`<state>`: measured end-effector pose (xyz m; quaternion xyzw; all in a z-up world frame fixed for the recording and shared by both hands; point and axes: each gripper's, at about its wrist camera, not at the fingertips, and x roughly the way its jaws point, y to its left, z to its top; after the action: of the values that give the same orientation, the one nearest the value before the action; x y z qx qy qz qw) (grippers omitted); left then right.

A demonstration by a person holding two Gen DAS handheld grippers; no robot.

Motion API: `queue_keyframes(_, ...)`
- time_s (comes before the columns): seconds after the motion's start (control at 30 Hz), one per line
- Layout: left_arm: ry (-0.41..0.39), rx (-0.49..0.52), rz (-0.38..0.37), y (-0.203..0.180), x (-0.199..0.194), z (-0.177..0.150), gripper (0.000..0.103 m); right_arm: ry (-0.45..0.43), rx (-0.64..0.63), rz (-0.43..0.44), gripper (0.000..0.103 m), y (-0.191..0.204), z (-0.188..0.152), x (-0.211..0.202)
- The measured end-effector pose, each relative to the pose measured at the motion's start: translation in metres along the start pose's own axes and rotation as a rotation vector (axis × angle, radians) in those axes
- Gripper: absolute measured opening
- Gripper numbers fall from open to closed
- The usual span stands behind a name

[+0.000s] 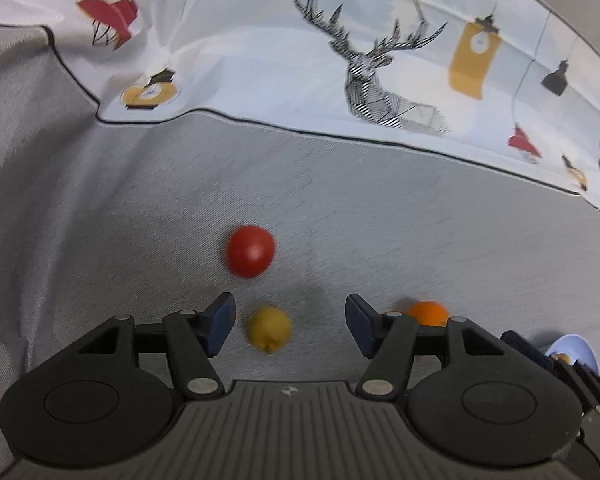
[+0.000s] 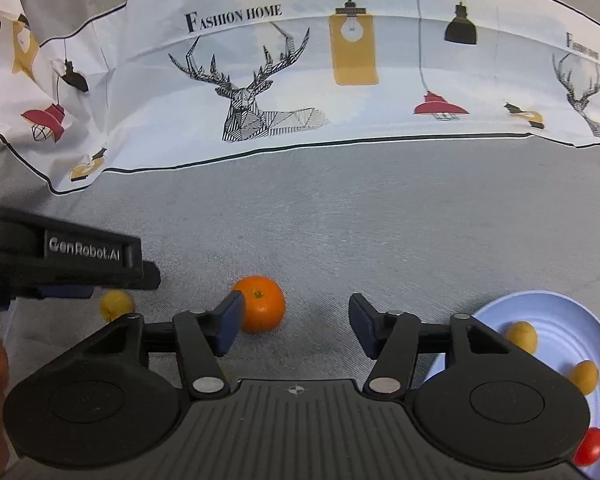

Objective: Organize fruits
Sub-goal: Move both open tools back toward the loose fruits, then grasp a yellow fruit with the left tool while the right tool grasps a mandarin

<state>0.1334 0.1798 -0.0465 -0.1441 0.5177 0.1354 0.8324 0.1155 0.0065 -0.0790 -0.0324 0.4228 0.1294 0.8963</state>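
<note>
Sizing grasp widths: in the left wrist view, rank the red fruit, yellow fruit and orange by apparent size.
1. red fruit
2. yellow fruit, slightly smaller though nearer the camera
orange: unranked, partly hidden behind a gripper finger.

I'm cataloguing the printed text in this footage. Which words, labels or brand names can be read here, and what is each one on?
"FASHION HOME": printed on the white cloth with deer and lamp drawings, above the deer's head.
"FASHION HOME" again at that cloth's right edge, too small and cut off to read fully.
"GenRobot.AI": raised on the side of the black left tool, seen from the right wrist.
No other text is visible.
</note>
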Motion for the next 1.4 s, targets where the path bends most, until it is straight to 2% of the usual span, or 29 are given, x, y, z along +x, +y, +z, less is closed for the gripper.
queue_keyframes(0.27, 0.035, -0.001, 0.019, 0.003, 0.010, -0.002, 0.066, 0.034, -0.044, -0.003, 0.069, 0.012, 0.004, 0.023)
queue_keyframes(0.5, 0.046, 0.019, 0.032, 0.001, 0.015, -0.005, 0.064, 0.075, -0.055, -0.004, 0.067, 0.017, 0.004, 0.039)
queue_keyframes(0.57, 0.044, 0.026, 0.037, 0.001, 0.015, -0.005, 0.060, 0.081, -0.064, -0.003, 0.064, 0.020, 0.004, 0.041)
queue_keyframes(0.7, 0.041, 0.036, 0.052, -0.001, 0.015, -0.006, 0.048, 0.082, -0.081, 0.013, 0.042, 0.022, 0.004, 0.041)
queue_keyframes(0.83, 0.034, 0.039, 0.071, -0.001, 0.015, -0.005, 0.028, 0.075, -0.085, 0.010, 0.039, 0.022, 0.003, 0.039)
queue_keyframes(1.07, 0.035, 0.033, 0.071, -0.002, 0.015, -0.003, 0.029, 0.049, -0.079, 0.025, 0.039, 0.019, 0.007, 0.031)
queue_keyframes(1.4, 0.034, 0.068, 0.092, -0.007, 0.016, -0.004, 0.031, 0.057, -0.071, 0.034, 0.039, 0.017, 0.008, 0.030)
